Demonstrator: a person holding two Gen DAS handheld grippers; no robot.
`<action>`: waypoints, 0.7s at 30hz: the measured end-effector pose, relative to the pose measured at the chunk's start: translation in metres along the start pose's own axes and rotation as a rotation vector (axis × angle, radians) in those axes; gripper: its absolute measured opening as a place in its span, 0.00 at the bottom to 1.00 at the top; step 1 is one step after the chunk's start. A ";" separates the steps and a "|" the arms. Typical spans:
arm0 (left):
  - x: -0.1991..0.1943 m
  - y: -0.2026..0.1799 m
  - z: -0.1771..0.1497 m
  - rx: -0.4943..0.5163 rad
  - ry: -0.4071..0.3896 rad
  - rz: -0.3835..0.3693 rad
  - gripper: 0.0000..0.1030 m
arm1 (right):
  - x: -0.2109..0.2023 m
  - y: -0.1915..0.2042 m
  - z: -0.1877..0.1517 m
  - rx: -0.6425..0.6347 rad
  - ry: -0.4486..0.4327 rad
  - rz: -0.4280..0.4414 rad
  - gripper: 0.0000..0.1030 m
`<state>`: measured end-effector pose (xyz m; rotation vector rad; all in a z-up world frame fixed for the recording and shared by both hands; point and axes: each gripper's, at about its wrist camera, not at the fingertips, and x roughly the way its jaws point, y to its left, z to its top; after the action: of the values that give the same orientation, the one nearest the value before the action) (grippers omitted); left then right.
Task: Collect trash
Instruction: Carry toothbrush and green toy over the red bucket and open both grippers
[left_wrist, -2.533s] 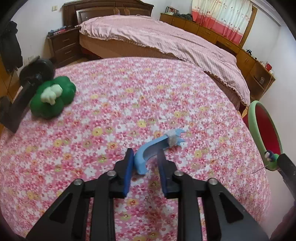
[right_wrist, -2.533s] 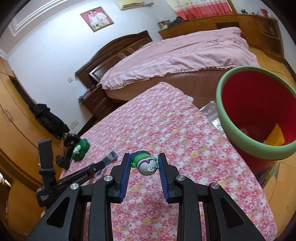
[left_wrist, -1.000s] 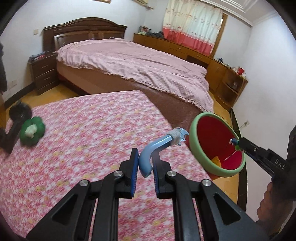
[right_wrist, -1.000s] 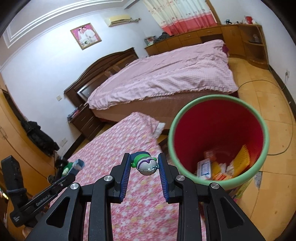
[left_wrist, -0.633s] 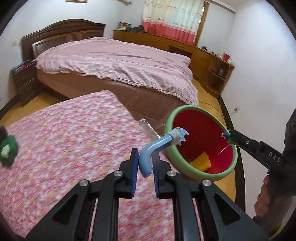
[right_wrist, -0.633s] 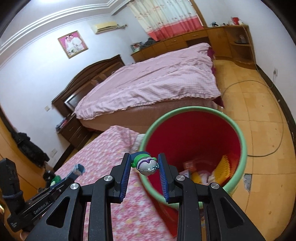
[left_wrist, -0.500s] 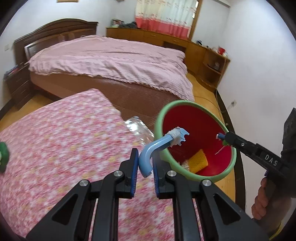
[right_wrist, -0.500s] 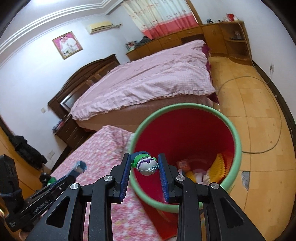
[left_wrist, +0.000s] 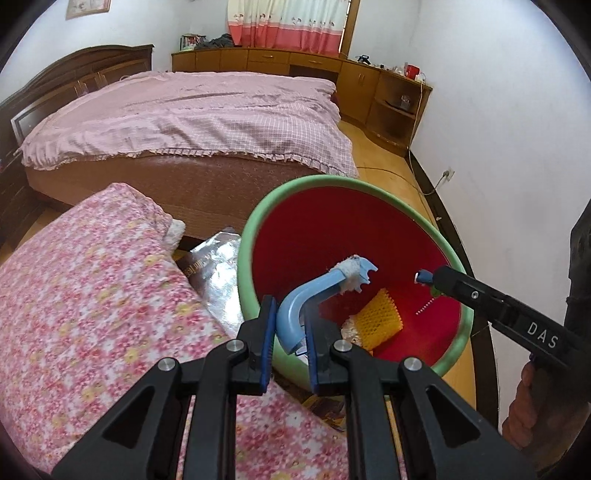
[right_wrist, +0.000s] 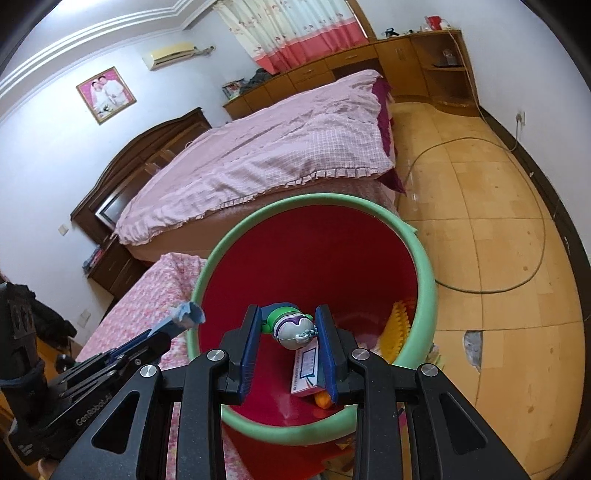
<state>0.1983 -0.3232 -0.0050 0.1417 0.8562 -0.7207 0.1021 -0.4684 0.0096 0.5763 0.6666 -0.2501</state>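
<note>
The left gripper (left_wrist: 289, 334) has its fingers closed tight on the bent lower end of a curved blue plastic piece (left_wrist: 295, 314). The piece rises from between the fingers toward 1 o'clock, and its forked tip, wrapped with something white, hangs over the open mouth of the red bin (left_wrist: 258, 229) with the green rim. In the right wrist view the same blue plastic piece (right_wrist: 186, 314) shows at 9 o'clock, just beside the rim of the bin (right_wrist: 424, 266).

The right gripper (right_wrist: 289, 334) holds a small round toy figure (right_wrist: 293, 326), green, purple and white, pressed between its two blue finger pads. The toy hangs above the inside of the bin, near its near rim. In the left wrist view the right gripper (left_wrist: 424, 277) comes in from 3 o'clock, held by a hand (left_wrist: 521, 413) at 4 o'clock, and its tip is over the red inside of the bin.

At the bottom of the bin lie a yellow spiky thing (left_wrist: 380, 317), a small printed box (right_wrist: 306, 373) and some other small trash that I cannot identify.

The bin stands on the floor (right_wrist: 498, 221) just beside the pink flowered cover (left_wrist: 92, 295), which fills the left view from 7 to 10 o'clock. A silver foil bag (left_wrist: 218, 258) is between this cover and the bin. Behind, at 12 o'clock, is a large bed (left_wrist: 184, 114) with a pink checked blanket.
</note>
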 end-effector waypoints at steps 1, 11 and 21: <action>0.002 0.000 -0.001 -0.001 0.002 -0.008 0.14 | 0.001 -0.001 0.000 0.000 0.000 -0.002 0.30; 0.006 0.009 -0.004 -0.036 0.014 0.035 0.44 | 0.010 -0.005 -0.001 0.008 0.005 -0.009 0.32; -0.035 0.023 -0.018 -0.075 -0.024 0.114 0.45 | -0.008 0.017 -0.013 -0.023 -0.029 -0.036 0.46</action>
<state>0.1860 -0.2803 0.0052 0.1133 0.8444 -0.5818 0.0964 -0.4474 0.0136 0.5383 0.6514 -0.2842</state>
